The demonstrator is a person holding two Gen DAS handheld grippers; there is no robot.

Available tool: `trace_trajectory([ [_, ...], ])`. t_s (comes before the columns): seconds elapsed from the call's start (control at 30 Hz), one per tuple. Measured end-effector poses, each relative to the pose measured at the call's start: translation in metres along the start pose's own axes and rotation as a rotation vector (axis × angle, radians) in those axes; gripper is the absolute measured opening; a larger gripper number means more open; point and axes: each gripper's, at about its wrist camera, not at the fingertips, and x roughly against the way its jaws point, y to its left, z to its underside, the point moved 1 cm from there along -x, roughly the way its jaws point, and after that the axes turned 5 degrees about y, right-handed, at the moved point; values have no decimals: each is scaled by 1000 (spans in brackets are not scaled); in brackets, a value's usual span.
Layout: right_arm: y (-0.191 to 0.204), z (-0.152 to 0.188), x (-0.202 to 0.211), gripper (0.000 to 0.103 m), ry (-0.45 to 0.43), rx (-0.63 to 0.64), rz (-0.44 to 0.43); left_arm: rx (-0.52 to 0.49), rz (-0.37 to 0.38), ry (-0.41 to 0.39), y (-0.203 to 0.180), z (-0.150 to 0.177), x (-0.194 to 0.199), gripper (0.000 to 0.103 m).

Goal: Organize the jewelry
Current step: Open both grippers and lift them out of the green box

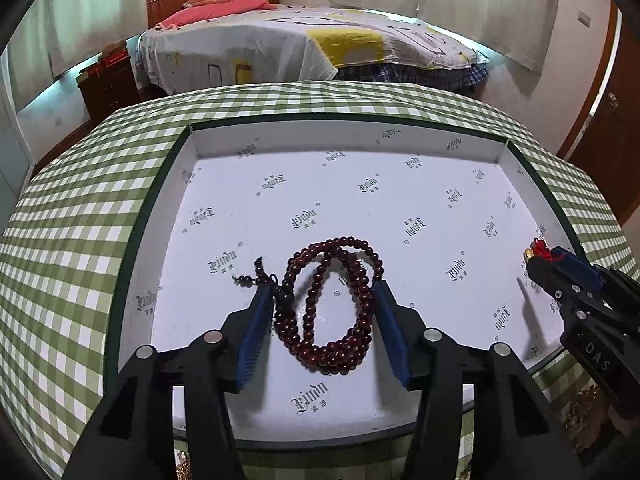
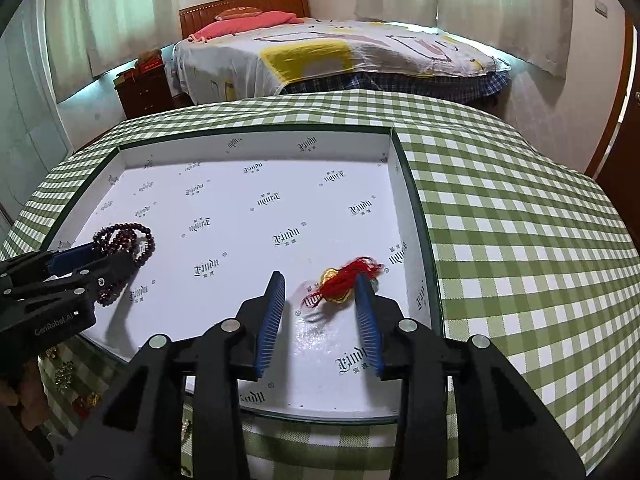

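1. A shallow white box (image 1: 188,236) sat on a table with a green checked cloth (image 1: 60,240), serving as the tray for the jewelry.
2. A dark red bead string (image 1: 332,300) lay coiled on the box floor toward its near left corner. The left gripper (image 1: 320,300) was spread wide around the coil, its pads just beside the beads, seemingly having set them down.
3. A red and gold tassel charm (image 2: 344,280) lay near the box's right edge. The right gripper (image 2: 322,294) was spread, one finger touching the charm.
4. Both grippers reached in low over the near edge, angled downward.
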Motion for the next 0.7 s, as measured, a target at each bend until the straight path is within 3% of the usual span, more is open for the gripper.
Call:
trace_trajectory([
  [0.27,6,2,36,38,-70,-4,6,-2,-13,-79,5,11,31,62],
  [0.7,36,73,114,44,-133,2,-12,34,-64,-213,17,86,114,62],
])
